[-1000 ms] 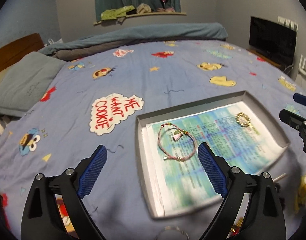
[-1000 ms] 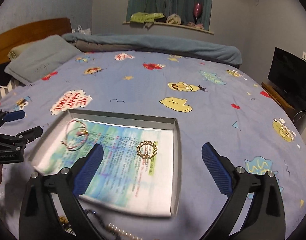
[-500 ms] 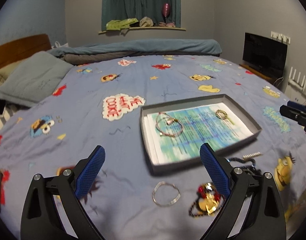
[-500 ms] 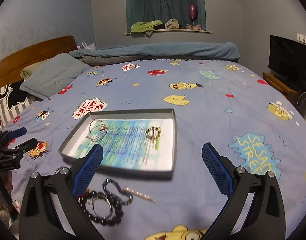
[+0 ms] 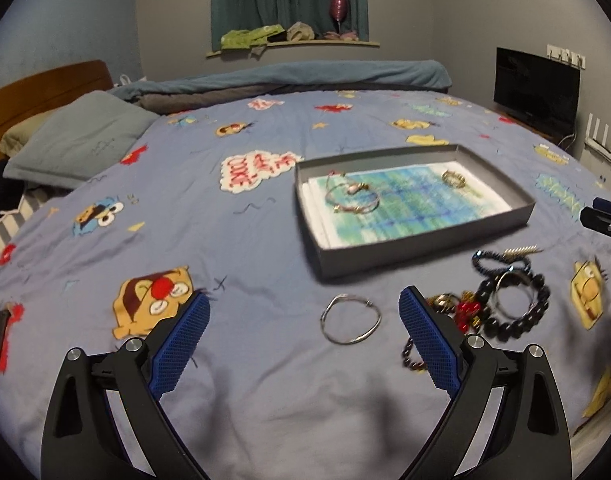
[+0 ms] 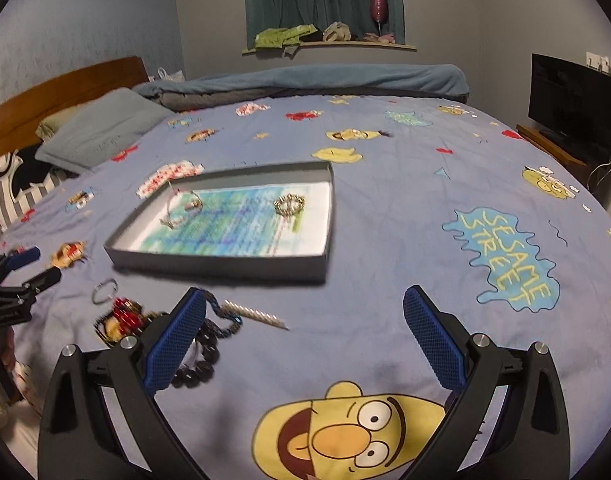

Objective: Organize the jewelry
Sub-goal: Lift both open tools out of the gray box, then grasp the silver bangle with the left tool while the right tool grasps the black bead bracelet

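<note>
A shallow grey tray lined with a blue-green printed sheet lies on the bedspread. Inside it are a pink cord bracelet and a small gold bracelet. In front of the tray lie a thin silver bangle, a black bead bracelet, a red and gold piece, a dark blue bead strand and a pale beaded bar. My left gripper is open and empty, close behind the bangle. My right gripper is open and empty too.
The bed is covered by a blue cartoon-print spread. A grey pillow and wooden headboard are at left, a rolled blanket at the far edge, a black TV on a stand at right.
Both grippers have pulled back from over the tray toward the near side of the bed, bringing the loose jewelry in front of the tray into view. Both stay open and empty.
</note>
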A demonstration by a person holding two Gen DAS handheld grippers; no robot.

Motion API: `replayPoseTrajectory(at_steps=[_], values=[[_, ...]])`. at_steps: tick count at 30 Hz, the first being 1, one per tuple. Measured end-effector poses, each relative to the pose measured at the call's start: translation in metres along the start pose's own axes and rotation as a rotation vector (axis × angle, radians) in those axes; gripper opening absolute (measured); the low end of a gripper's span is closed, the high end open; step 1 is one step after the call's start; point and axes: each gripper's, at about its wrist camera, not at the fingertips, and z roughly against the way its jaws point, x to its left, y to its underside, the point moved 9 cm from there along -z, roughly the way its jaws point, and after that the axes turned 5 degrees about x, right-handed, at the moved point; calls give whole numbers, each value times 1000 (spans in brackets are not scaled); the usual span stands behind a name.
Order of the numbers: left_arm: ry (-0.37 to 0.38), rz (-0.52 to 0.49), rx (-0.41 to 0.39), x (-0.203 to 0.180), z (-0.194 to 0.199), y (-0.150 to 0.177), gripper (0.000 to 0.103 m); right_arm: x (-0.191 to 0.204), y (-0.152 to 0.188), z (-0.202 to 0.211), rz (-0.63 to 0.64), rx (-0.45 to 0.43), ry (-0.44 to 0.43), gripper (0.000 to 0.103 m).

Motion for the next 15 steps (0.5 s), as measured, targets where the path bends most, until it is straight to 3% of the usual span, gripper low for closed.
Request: replayPoseTrajectory(at_steps=[8,15], values=[[8,-35,42,0,-17,18,95,19,25,-14,87,43,-28,98],[41,-26,66,-3,-28,21,95,35,35,-20,86,84,-94,96]])
